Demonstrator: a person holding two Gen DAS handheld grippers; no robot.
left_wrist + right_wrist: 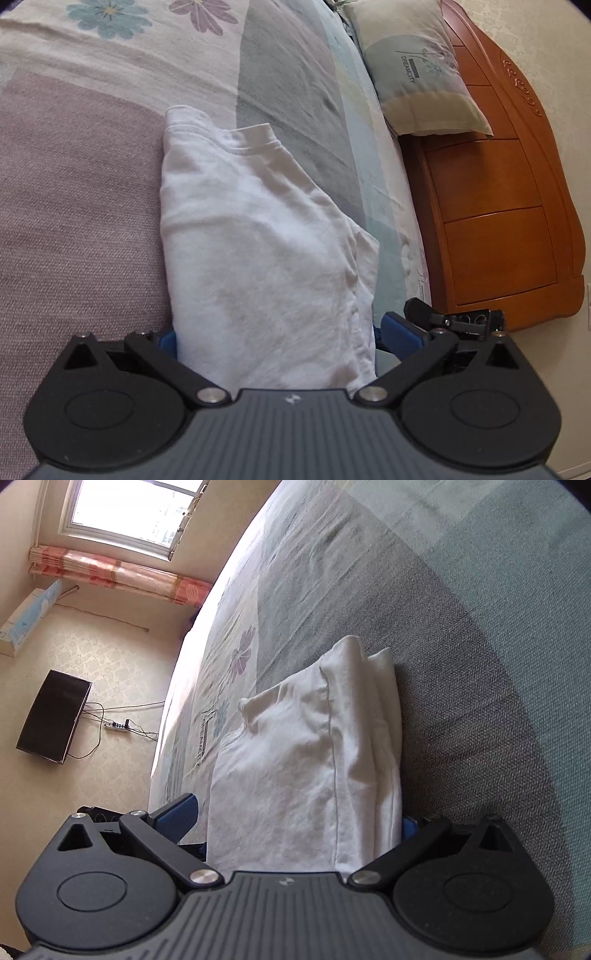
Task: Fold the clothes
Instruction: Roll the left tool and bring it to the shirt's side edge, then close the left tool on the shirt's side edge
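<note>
A white garment (258, 240), folded into a thick narrow bundle, lies on the bed. In the left wrist view it runs away from me between the blue fingers (400, 332) of my left gripper (284, 334), whose jaws are spread wide with a small gap beside the cloth. From the opposite side, the same garment (306, 753) sits between the wide-spread blue fingers (181, 816) of my right gripper (295, 821). Neither gripper pinches the cloth. Part of the right gripper (458, 319) shows at the left wrist view's lower right.
The bedspread (74, 184) has mauve, grey and floral patches. A pillow (417, 74) leans on the wooden headboard (509, 206). Beyond the bed edge, the floor holds a dark flat panel (53, 716), a power strip with cables (118, 726), and a window (125, 506).
</note>
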